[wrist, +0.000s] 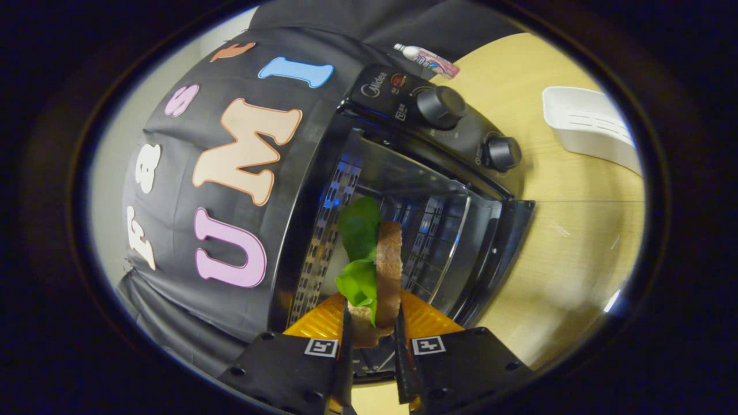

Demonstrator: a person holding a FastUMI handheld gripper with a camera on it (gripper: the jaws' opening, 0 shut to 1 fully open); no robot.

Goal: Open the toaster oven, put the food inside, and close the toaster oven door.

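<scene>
Pale wooden tabletop (582, 230) fills the right half of the frame, bare and open between the toaster oven (403, 190) and a white plastic tray (588, 127) that sits at the upper right, well apart from the oven. Black cloth hangs as the booth's wall across the left and top of the frame, running close behind the oven's far side. A small tube (429, 60) lies at the top centre, on the table's edge near the cloth.

At the centre the oven appears rolled sideways in the view. Its door (501, 259) is swung open, the dark edge of it reaching toward the lower right over the table. Its control panel with two round knobs (441, 106) lies toward the upper right of the oven body. Inside, the shiny cavity (415, 202) shows perforated metal walls and wire rack bars; nothing can be seen lying on the rack.

The gripper (372, 323) is at the bottom centre, its two fingers drawn close and pressing from either side on a sandwich (389, 265), a brown bread slice with green lettuce (358, 242) standing out on its left face. The sandwich stands on edge between the fingers and reaches ahead of them into the oven's mouth, with open space around it on all sides within the opening.
</scene>
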